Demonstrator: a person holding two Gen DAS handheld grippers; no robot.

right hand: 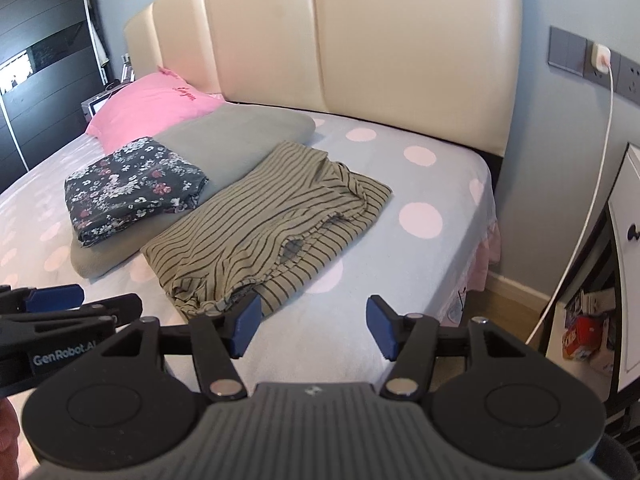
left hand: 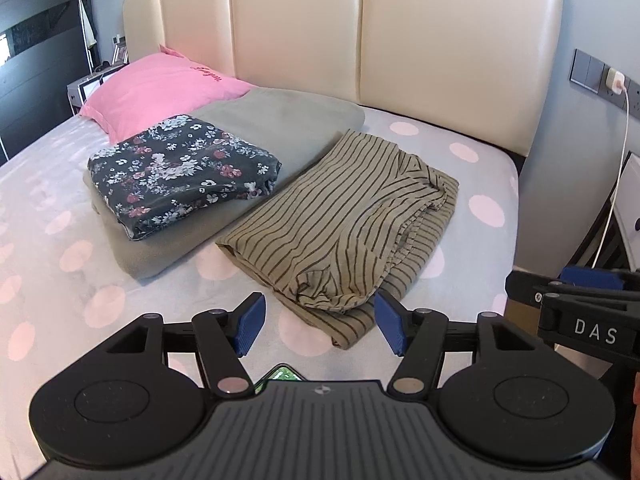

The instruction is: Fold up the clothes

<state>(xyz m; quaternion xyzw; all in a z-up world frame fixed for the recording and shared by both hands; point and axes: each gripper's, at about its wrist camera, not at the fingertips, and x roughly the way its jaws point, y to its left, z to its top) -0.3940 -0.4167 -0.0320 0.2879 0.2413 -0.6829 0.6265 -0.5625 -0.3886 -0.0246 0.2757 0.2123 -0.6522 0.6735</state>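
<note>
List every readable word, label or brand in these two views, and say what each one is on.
"DAS": right gripper arm, in the left wrist view.
"GenRobot.AI": left gripper arm, in the right wrist view.
Red script on the pink pillow: too blurred to read.
Red box print: too small.

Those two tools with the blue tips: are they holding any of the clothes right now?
No. The left tool and right tool are both open above the striped garment, gripping nothing.

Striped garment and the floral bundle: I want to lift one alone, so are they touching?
Apart. The left wrist view shows a strip of grey blanket between the floral bundle and the striped garment.
</note>
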